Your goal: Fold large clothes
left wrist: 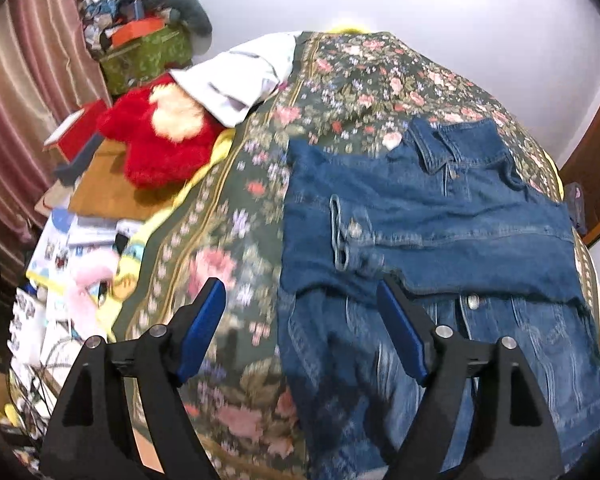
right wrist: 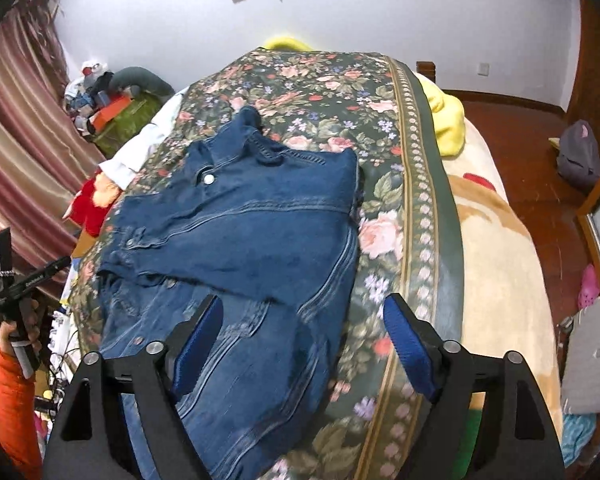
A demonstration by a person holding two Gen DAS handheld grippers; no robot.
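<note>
Your left gripper (left wrist: 300, 332) hangs above the near, left part of the denim jacket (left wrist: 428, 216), its blue pads wide apart with nothing between them. Your right gripper (right wrist: 304, 340) hangs above the near, right part of the jacket, pads wide apart too, holding nothing. The bases of both tools are cut off at the bottom of each picture.

The jacket lies on the flowery bed cover (left wrist: 236, 240), sleeves folded across its front, collar at the far end. Its near hem runs under the tools and out of the picture, so you cannot see where it ends. The near part of the left view is blurry.

Only the right view shows your left hand (right wrist: 18, 326) in an orange sleeve (right wrist: 14, 408), left of the jacket, and the tan blanket (right wrist: 500, 264) and wooden floor to the right of it.

Only the left view shows clearly the red plush toy (left wrist: 160, 140) and the papers left of the jacket. Beyond the jacket, a screen on the wall is cut off at the top
</note>
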